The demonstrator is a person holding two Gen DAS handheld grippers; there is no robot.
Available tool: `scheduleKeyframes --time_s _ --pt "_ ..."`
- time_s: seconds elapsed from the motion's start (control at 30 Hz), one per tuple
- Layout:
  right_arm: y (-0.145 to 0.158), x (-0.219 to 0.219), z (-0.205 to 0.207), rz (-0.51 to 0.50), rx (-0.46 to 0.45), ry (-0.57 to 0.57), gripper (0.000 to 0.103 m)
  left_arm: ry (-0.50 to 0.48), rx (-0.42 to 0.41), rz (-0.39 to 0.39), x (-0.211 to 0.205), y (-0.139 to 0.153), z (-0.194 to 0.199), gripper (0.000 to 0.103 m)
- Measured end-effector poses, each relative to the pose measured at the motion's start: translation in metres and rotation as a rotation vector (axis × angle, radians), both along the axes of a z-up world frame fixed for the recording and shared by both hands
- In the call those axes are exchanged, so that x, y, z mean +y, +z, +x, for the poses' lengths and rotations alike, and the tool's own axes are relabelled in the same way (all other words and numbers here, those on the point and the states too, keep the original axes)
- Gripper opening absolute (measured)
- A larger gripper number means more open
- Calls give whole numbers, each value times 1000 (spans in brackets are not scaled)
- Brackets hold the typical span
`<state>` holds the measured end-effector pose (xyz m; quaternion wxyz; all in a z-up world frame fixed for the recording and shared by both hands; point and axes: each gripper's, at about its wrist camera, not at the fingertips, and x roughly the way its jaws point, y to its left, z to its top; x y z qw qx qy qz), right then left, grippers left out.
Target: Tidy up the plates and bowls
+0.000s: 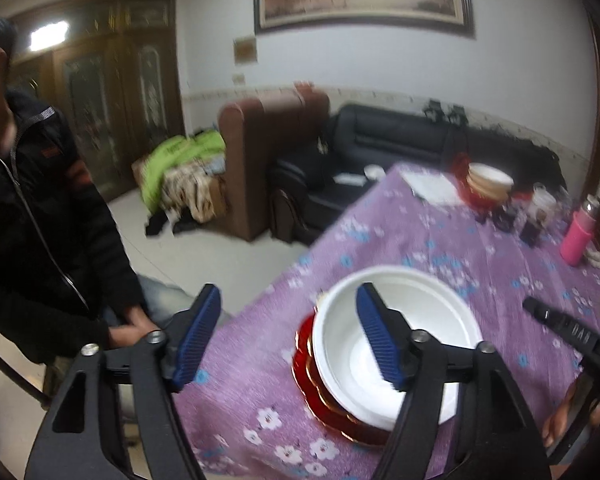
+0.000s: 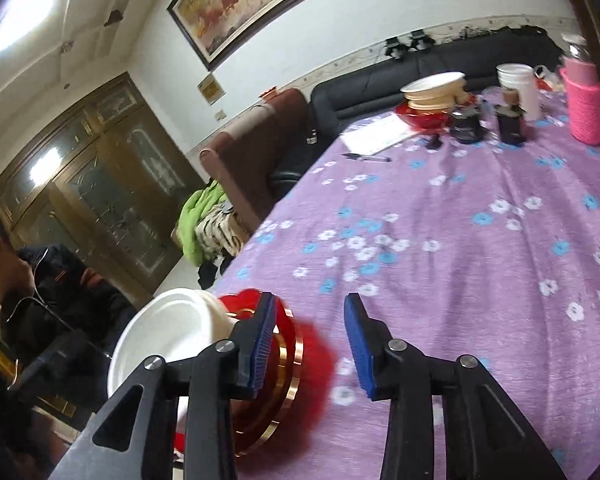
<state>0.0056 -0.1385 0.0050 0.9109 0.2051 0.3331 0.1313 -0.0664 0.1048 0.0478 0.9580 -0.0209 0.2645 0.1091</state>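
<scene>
1. We're looking at the nearest stack first: a white bowl [image 1: 396, 344] sitting on red plates [image 1: 324, 396] w/ gold rims, near the tabletop [image 1: 480, 280] edge. We're guessing the bowl's light, thin, prob. plastic or foam, smooth inside, so slippery; best pinched at the rim.
2. Left gripper [image 1: 288, 336] is hanging over that stack, fingers spread wide, holding nothing; one finger is over the bowl, contact unclear.
3. Right gripper [image 2: 310, 344] is spread too, empty, just beside the red plates.
4. Further off, we're seeing a second stack of bowls [image 2: 434, 90] on a red dish, by a pink bottle [image 2: 584, 98].
</scene>
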Motion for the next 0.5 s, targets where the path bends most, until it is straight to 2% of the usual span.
scheduleKeyframes --time_s 0.17,0.5 --pt "-18 -17 -4 23 44 -10 40 16 -62 49 -11 20 -17 84" --pt "-11 9 -28 -13 1 95 40 -25 -24 36 -30 24 -27 86"
